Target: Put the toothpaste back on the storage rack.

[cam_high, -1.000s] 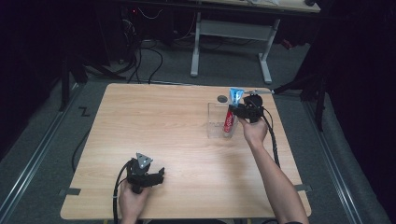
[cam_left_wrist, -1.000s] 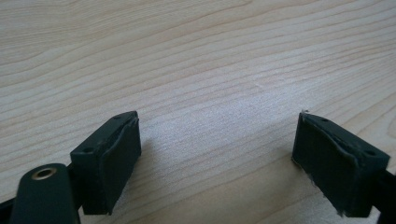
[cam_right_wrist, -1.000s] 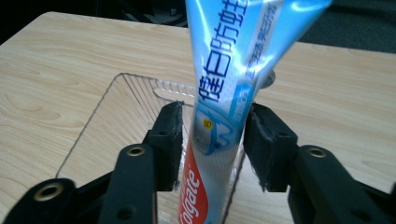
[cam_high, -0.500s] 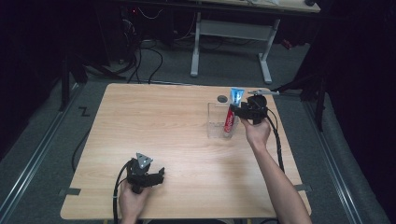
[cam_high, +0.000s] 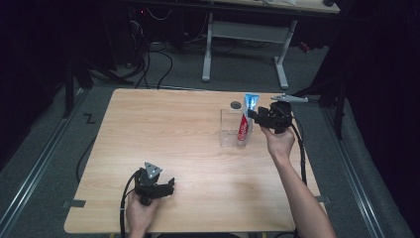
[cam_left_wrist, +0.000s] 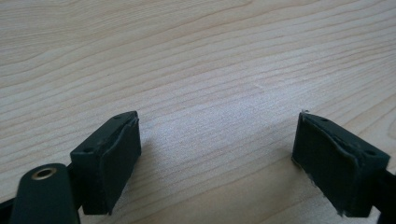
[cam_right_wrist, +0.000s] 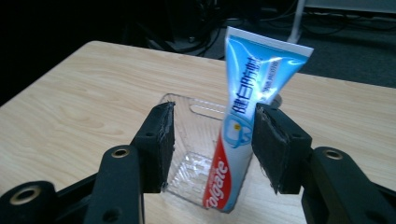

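Standing in clear box (cam_right_wrist: pixel 189 154), toothpaste tube (cam_right_wrist: pixel 243 121) sits btwn spread right tool (cam_right_wrist: pixel 212 144) jaws — left tool (cam_left_wrist: pixel 217 163) wide open, empty.

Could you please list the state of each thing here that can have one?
Toothpaste tube: upright in the bin, cap end down, leaning against one jaw.
Clear bin: upright on the table, open-topped.
Right gripper: open, jaws either side of the tube.
Left gripper: open, holding nothing, low over the table.
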The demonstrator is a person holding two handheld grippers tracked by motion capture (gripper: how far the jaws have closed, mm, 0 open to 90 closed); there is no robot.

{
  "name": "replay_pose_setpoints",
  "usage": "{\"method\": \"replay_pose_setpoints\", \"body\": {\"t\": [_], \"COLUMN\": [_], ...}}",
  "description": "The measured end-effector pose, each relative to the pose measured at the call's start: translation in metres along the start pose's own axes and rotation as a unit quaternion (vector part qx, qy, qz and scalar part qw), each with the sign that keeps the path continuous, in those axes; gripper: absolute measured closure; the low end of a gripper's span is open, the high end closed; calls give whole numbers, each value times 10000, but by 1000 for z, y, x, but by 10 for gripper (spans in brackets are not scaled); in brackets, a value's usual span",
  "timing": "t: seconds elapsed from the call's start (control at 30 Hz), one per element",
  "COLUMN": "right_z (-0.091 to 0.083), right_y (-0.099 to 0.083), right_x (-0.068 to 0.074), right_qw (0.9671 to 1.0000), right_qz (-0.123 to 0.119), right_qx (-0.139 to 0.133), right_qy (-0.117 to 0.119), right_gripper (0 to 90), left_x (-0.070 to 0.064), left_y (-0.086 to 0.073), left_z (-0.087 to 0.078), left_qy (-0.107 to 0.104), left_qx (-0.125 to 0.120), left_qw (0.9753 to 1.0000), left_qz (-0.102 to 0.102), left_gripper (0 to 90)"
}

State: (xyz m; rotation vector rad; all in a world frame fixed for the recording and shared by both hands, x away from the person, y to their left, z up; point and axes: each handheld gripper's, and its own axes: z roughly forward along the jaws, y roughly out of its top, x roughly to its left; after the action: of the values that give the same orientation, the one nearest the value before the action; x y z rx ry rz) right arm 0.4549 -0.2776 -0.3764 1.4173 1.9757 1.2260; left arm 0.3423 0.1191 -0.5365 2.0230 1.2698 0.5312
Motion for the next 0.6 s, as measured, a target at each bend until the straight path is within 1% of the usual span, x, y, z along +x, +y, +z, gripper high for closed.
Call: {"method": "replay_pose_setpoints", "body": {"t": [0.23, 0.37, 0.5, 0.6], "right_z": [-11, -19, -24, -28], "right_y": [1, 1, 0, -4], "right_x": [5, 6, 6, 4], "right_qw": [9999, 9997, 9996, 9995], "right_qz": [-40, -54, -92, -35], "right_qx": [-60, -145, -166, -196], "right_qy": [114, 185, 203, 228], "right_gripper": [478, 467, 466, 466], "left_x": [0, 0, 0, 0], "left_y": [0, 0, 0, 0], "left_z": [0, 0, 0, 0], "left_qy": [-1, 0, 2, 3], "left_qx": [-5, -1, -2, -1], "left_qw": [10000, 10000, 10000, 10000], "left_qz": [0, 3, -1, -1], "left_gripper": [157, 158, 158, 157]}}
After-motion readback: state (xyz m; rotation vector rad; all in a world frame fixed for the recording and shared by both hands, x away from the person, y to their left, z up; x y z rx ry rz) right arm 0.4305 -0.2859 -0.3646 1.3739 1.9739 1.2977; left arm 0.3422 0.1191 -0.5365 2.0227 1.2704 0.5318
